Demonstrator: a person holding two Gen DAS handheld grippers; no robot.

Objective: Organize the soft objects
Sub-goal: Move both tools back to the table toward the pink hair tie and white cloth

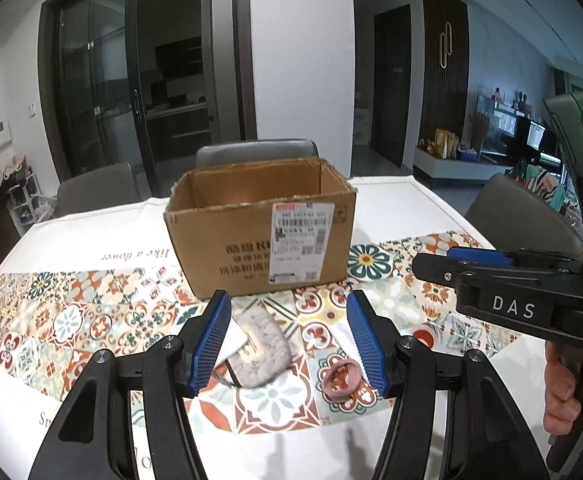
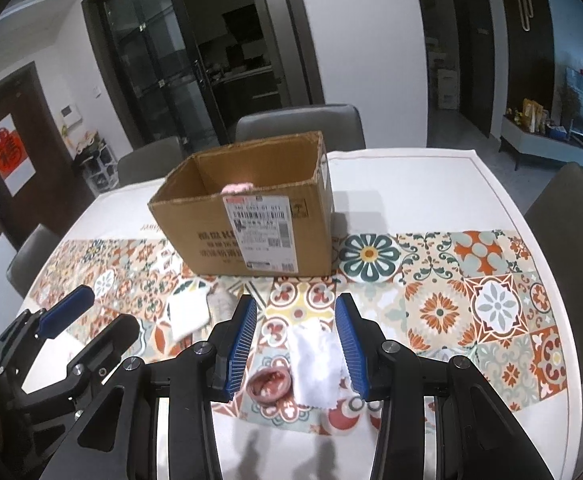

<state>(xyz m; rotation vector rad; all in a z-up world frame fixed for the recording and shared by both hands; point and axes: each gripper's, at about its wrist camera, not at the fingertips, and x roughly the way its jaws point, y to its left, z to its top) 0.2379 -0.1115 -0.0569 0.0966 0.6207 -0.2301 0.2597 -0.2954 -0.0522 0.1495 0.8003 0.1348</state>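
A grey fuzzy soft item with a white card label [image 1: 257,354] lies on the patterned tablecloth. It sits low between the fingers of my left gripper [image 1: 289,340], which is open and clear of it. A pink scrunchie [image 1: 341,380] rests beside the right pad. In the right wrist view the scrunchie [image 2: 269,386] and a white cloth [image 2: 315,360] lie on the table between the fingers of my right gripper [image 2: 297,344], also open, its pads not pressing on them. An open cardboard box [image 2: 247,220] stands behind, with something pink [image 2: 237,188] inside.
The box [image 1: 259,232] stands mid-table, a shipping label on its near side. Each gripper shows in the other's view: the right gripper [image 1: 435,266] to the right, the left gripper [image 2: 109,308] to the left. Grey chairs [image 2: 297,124] ring the table; a hand [image 1: 571,392] holds the right handle.
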